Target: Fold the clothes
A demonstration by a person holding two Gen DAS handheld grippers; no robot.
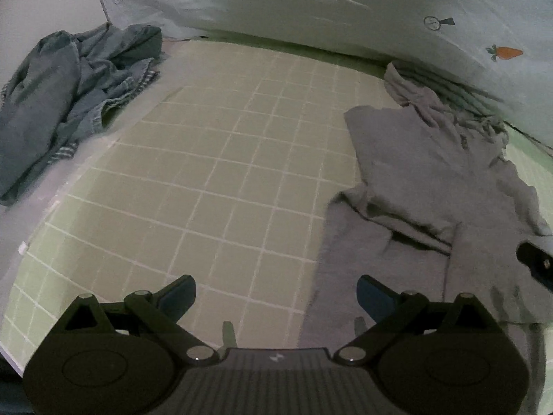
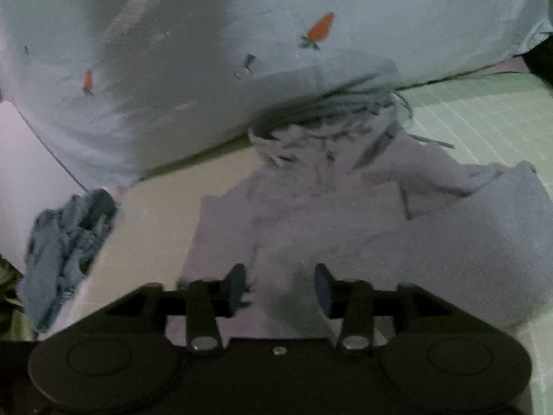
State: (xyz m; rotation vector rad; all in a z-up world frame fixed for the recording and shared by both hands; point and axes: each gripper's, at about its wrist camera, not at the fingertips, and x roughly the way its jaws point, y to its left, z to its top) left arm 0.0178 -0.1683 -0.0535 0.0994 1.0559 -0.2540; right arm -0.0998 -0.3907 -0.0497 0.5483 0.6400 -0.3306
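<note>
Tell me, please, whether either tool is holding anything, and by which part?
Nothing is held. The left tool is open over the green mat. The right tool is open above the grey hoodie, not gripping it.

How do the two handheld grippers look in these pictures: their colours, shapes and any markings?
Both are matte black. The left gripper has two round housings, angled linkage arms with silver pivot pins, blue pads on its fingers, and a ribbed grey centre plate bearing a small pale mark. The right gripper has the same build, with straighter link bars, dark blue pads and one small screw at the centre. No cables, hands or sleeves show.
</note>
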